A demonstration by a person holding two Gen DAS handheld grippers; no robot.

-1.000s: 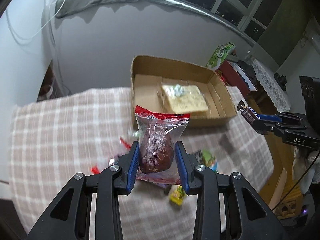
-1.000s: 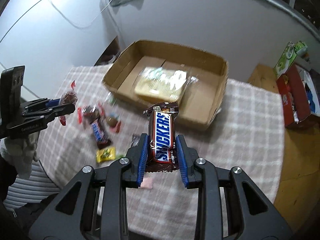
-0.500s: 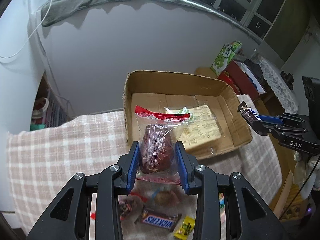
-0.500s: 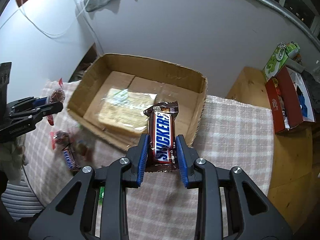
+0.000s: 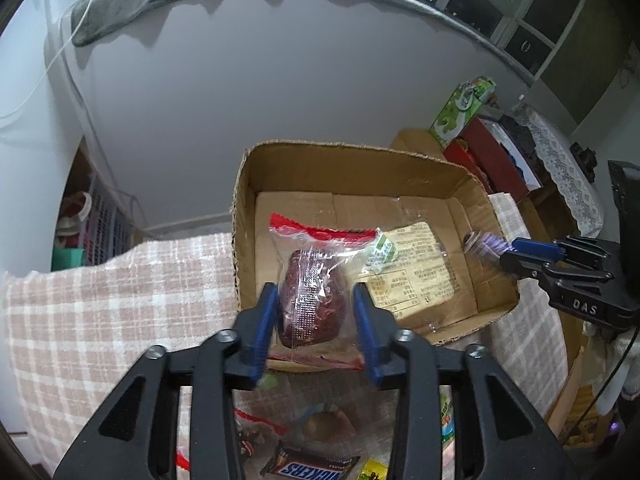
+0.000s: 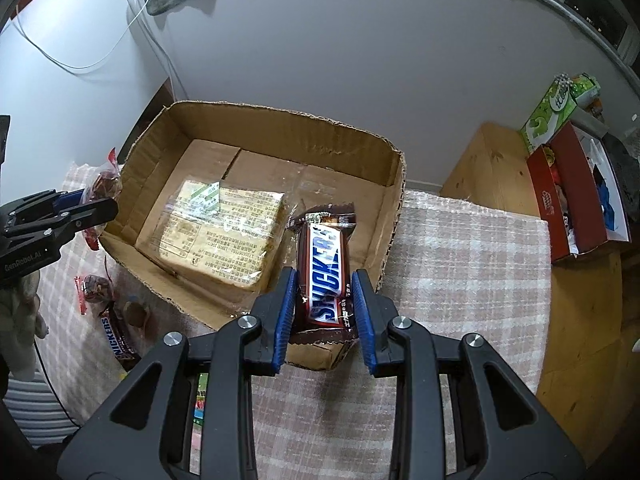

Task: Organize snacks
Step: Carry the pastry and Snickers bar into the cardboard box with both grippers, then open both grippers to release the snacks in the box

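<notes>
Checked tablecloth (image 6: 460, 248) carries cardboard box (image 6: 396, 216), loose Snickers bar (image 6: 118, 336), wrapped snacks (image 6: 92, 288)

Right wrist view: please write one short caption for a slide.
Right gripper opening, releasing brown Snickers bar over brown cardboard box.

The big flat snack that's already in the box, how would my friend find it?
Look for the open cardboard box on the checked tablecloth. Lying flat on its floor is a pale yellow slab in clear wrap, printed with small dark text. It is the widest, flattest snack here, unlike the brown Snickers bar hanging over the box.
</notes>
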